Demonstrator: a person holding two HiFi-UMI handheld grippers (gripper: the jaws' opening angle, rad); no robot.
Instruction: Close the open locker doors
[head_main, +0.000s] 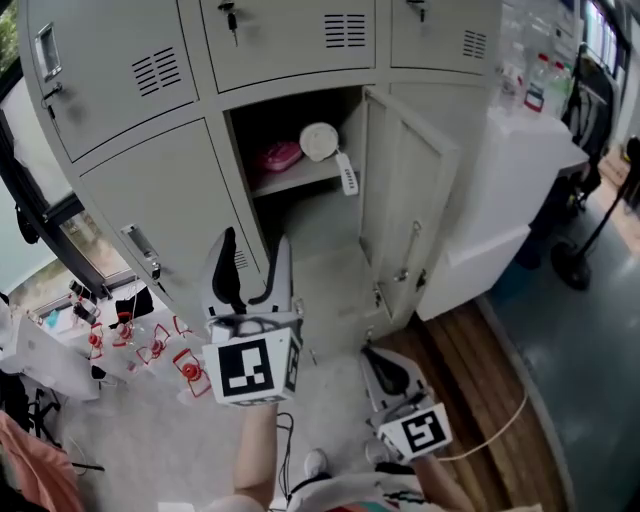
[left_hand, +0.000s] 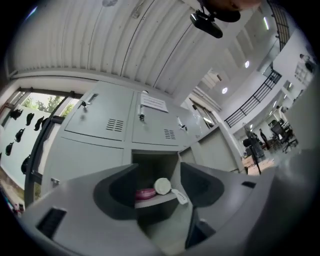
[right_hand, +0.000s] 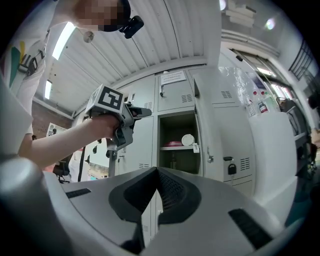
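The grey locker bank fills the head view. One middle compartment (head_main: 300, 200) stands open, its door (head_main: 405, 195) swung out to the right. On its shelf lie a pink thing (head_main: 280, 156) and a white round brush-like thing (head_main: 322, 142). My left gripper (head_main: 255, 245) is raised in front of the opening and apart from it, open and holding nothing; between its fingers the shelf (left_hand: 152, 197) shows in the left gripper view (left_hand: 157, 187). My right gripper (head_main: 372, 352) is lower and to the right, near the door's bottom corner, shut and empty (right_hand: 156, 172). It faces the open door (right_hand: 202, 125) and sees the left gripper (right_hand: 146, 112).
A white counter (head_main: 520, 170) with bottles (head_main: 535, 80) adjoins the lockers at the right. Small red items (head_main: 150, 350) lie on the floor at the left. A stand's base (head_main: 572, 265) and a cable (head_main: 490, 430) are on the floor at the right. A padlock (right_hand: 231, 169) hangs on a lower door.
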